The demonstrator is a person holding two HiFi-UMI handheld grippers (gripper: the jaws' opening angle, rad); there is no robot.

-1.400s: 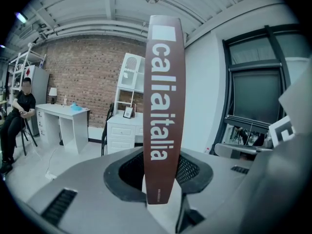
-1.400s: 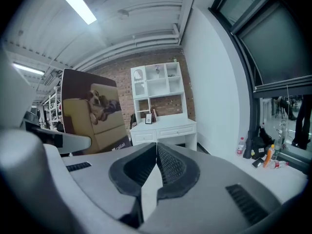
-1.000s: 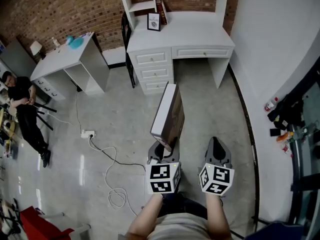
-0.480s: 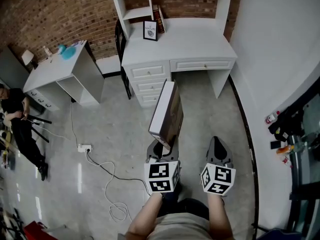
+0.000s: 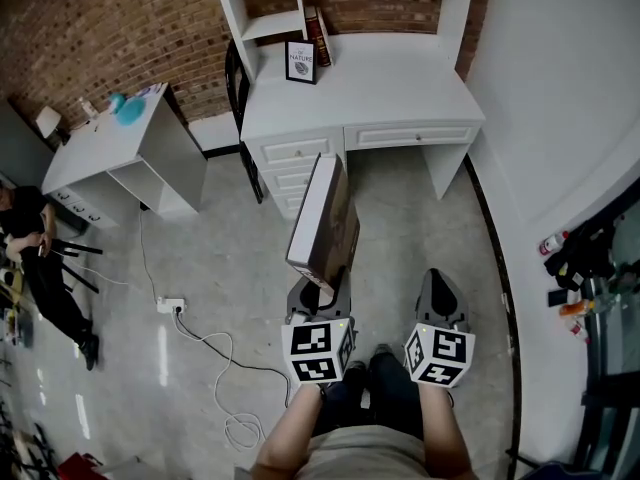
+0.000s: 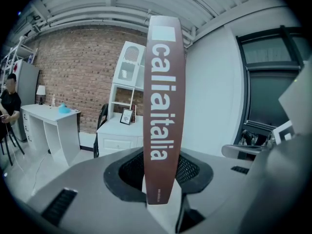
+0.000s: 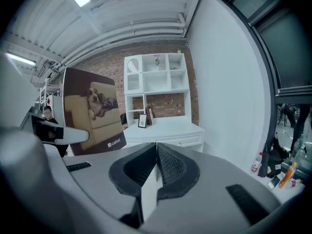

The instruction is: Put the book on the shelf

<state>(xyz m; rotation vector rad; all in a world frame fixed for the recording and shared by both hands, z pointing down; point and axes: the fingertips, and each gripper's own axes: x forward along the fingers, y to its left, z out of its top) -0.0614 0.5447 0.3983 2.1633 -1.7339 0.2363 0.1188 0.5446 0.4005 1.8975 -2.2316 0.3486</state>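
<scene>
Ahead, a white desk with a bare tabletop (image 5: pixel 390 78) and a shelf (image 5: pixel 272 24) above it stands against the brick wall. The book (image 5: pixel 322 218) is in the air over the floor, short of the desk. Its brown spine faces back toward the person, and its long axis rises from the jaws. Its breadth reaches forward toward the desk, and the cover with a dog on a sofa faces right. The left gripper (image 5: pixel 312 293) holds the book's lower end, jaws partly apart and pressed on both covers. The right gripper (image 5: pixel 441 303) hovers beside it, jaws together and empty.
</scene>
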